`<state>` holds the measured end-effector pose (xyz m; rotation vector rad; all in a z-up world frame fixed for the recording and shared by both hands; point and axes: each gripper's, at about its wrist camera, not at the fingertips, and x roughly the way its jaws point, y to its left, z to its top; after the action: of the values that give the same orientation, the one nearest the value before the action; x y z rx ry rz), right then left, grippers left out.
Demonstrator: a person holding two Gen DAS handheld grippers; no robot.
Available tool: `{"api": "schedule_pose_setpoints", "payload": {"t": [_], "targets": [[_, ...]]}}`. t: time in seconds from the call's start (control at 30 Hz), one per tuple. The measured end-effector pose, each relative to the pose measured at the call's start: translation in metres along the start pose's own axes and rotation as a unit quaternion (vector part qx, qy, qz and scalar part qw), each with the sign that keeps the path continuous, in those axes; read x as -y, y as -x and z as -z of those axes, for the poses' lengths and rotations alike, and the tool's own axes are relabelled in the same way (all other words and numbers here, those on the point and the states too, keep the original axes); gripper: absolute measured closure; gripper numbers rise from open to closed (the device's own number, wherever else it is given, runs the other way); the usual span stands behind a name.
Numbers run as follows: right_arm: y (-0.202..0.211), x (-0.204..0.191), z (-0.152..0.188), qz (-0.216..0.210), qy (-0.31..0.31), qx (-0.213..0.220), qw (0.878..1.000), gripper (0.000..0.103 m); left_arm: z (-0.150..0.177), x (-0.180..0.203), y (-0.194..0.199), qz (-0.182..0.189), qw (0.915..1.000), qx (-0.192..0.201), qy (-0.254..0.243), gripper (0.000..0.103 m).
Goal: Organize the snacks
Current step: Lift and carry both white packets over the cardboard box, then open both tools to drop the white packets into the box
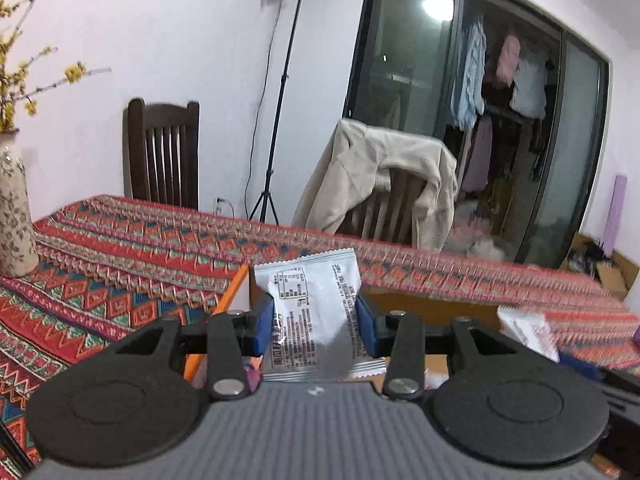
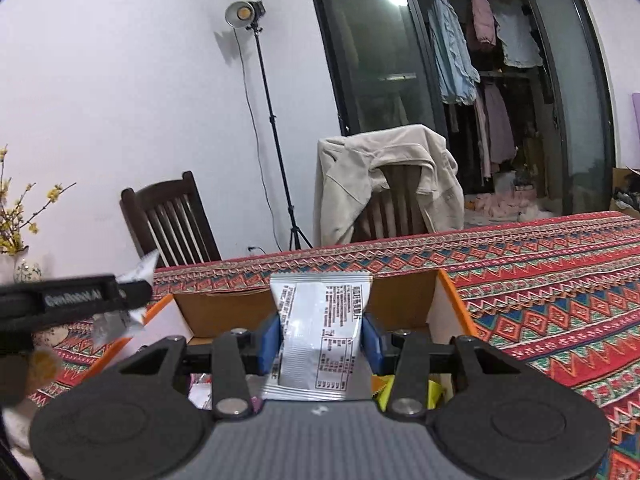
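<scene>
1. Snack packet (image 1: 316,316), silver with black print, clamped upright between the blue pads (image 1: 262,330) of the left hand-held gripper (image 1: 316,328); top edge standing clear above the fingers, bottom edge down near the gripper's grey body.
2. Left of that gripper: patterned red cloth over the desk (image 1: 120,240), and farther left a floral vase (image 1: 14,208) with yellow-flowered branches.
3. Just ahead of and below the left gripper: an open cardboard box (image 1: 230,292) with an orange rim, its inside mostly hidden behind the packet.
4. Right of the left gripper: a blurred white packet (image 1: 524,330) lying on the cloth.
5. Second snack packet (image 2: 324,328), also silver with print, gripped upright between the blue pads (image 2: 270,344) of the right hand-held gripper (image 2: 322,346).
6. Seen from the right wrist, far left: the left gripper (image 2: 80,294) in side view, a crumpled silver packet (image 2: 136,276) pinched in it, held above the box's left edge.
7. Directly ahead of the right gripper: the same box (image 2: 448,296), brown inner walls showing; below the fingers, pink and yellow wrappers (image 2: 434,392) inside it.
8. Right of the right gripper: bare patterned cloth.
9. Beyond the desk: a dark wooden chair (image 2: 172,220), a light on a tripod stand (image 2: 244,14), a second chair draped with a beige jacket (image 2: 384,176).
</scene>
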<state>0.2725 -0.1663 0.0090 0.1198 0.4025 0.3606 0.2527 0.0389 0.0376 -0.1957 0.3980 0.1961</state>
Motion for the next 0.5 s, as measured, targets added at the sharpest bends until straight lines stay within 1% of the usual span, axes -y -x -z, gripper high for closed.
{"api": "schedule_pose_setpoints", "payload": {"t": [0.13,0.3,0.43,0.47,0.5], "targets": [[-0.007,-0.001,0.004,0.004,0.007,-0.009,1.000,0.061,0.006,-0.004,-0.009,0.006,0.9999,-0.015,-0.002,0.060],[-0.007,0.001,0.008,0.011,0.003,-0.012,1.000,0.060,0.010,0.000,-0.007,0.011,0.9998,-0.012,-0.012,0.059],[-0.004,0.004,0.010,0.019,-0.003,-0.012,1.000,0.058,0.013,0.000,-0.004,0.020,0.9997,-0.007,-0.013,0.056],[-0.003,0.006,0.010,0.020,-0.005,-0.012,1.000,0.050,0.013,0.000,-0.002,0.026,0.9996,-0.007,-0.011,0.053],[-0.001,0.008,0.011,0.022,-0.008,-0.010,1.000,0.036,0.013,0.000,-0.001,0.032,0.9994,-0.008,-0.006,0.039]]}}
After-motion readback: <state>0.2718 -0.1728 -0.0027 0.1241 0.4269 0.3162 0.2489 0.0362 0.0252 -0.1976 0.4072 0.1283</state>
